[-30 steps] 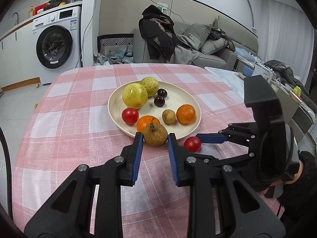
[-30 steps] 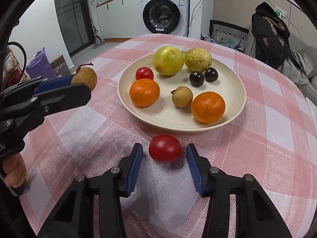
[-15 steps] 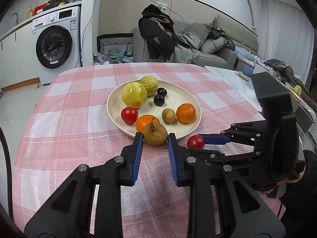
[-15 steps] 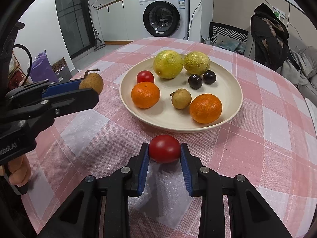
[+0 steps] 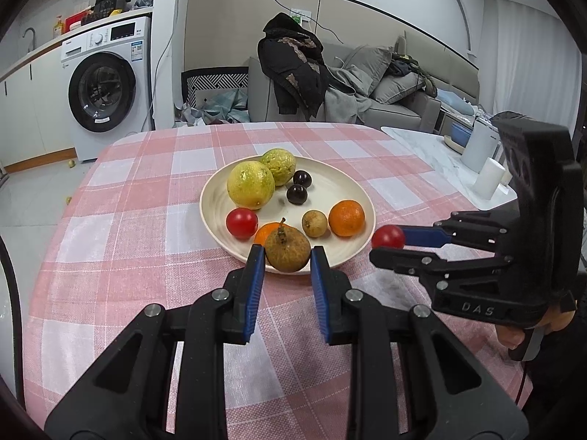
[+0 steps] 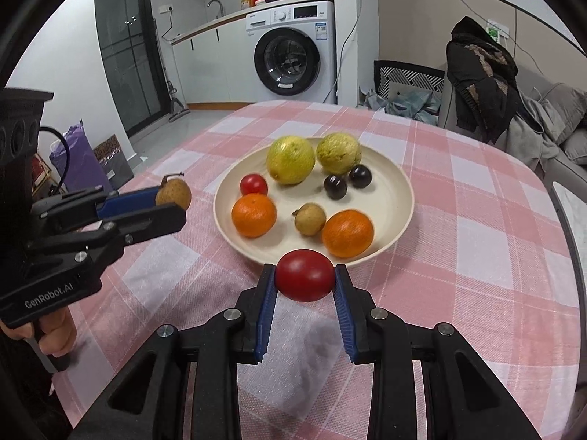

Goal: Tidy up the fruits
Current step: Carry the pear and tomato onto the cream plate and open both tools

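- Pink-and-white checked cloth covers the table [image 6: 495,256], and a cream plate [image 6: 400,190] sits near its middle as the gathering place for the fruit.
- On the plate lie two large yellow-green citrus fruits [image 6: 291,159] at the far side, two dark plums [image 6: 335,187] beside them, a small red tomato [image 6: 254,184], two oranges [image 6: 347,233] and one small brown longan-like fruit [image 6: 310,219]. They are spread out, leaving bare space in the plate's middle and right for more.
- The right gripper [image 6: 304,286] is clenched on a red tomato [image 6: 304,280], its blue pads pressing the fruit's two sides. The tomato is held clear of the cloth, just in front of the plate's near rim, likely so it can pass over the raised edge.
- The left gripper [image 5: 287,260] grasps a brown, rough-skinned pear-like fruit [image 5: 287,253] with its stem pointing up. It is held at the plate's near edge, in front of an orange.
- Seen from the right wrist camera, that brown fruit [image 6: 173,193] hangs above the cloth to the left of the plate, apart from it.
- Both grippers face the plate from neighbouring sides, well apart, which should let them deliver without colliding.
- Judging by this, the last two loose fruits are about to join the rest; each needs an open spot so it does not roll against its neighbours.
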A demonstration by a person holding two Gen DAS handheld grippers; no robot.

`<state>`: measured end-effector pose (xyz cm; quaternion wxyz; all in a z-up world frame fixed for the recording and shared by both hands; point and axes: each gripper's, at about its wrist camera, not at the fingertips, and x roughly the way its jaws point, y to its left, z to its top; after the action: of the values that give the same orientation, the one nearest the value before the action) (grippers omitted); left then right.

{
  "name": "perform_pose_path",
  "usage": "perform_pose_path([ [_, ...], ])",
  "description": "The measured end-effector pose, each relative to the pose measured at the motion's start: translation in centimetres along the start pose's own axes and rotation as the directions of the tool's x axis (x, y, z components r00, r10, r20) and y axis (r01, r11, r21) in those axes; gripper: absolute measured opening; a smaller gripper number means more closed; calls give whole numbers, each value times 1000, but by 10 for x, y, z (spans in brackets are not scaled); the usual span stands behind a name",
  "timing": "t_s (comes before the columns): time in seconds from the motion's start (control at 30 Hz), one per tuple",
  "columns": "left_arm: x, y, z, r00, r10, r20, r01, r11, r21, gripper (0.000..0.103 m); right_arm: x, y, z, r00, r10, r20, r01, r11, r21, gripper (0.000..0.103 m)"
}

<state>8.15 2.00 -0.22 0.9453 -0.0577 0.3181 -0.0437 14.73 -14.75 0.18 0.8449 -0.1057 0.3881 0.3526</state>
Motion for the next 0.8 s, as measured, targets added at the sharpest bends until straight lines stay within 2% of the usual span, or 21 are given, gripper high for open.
perform_pose_path([
  [0.43,17,-6,22,1000,16,11,-16,1000,25,23,-9,-23,26,996,-30,81,26,998,51,32],
  [0.8,44,-15,36,999,39,-1,-39,997,62,23,0,-38,37,995,-45,87,37,995,97,32],
])
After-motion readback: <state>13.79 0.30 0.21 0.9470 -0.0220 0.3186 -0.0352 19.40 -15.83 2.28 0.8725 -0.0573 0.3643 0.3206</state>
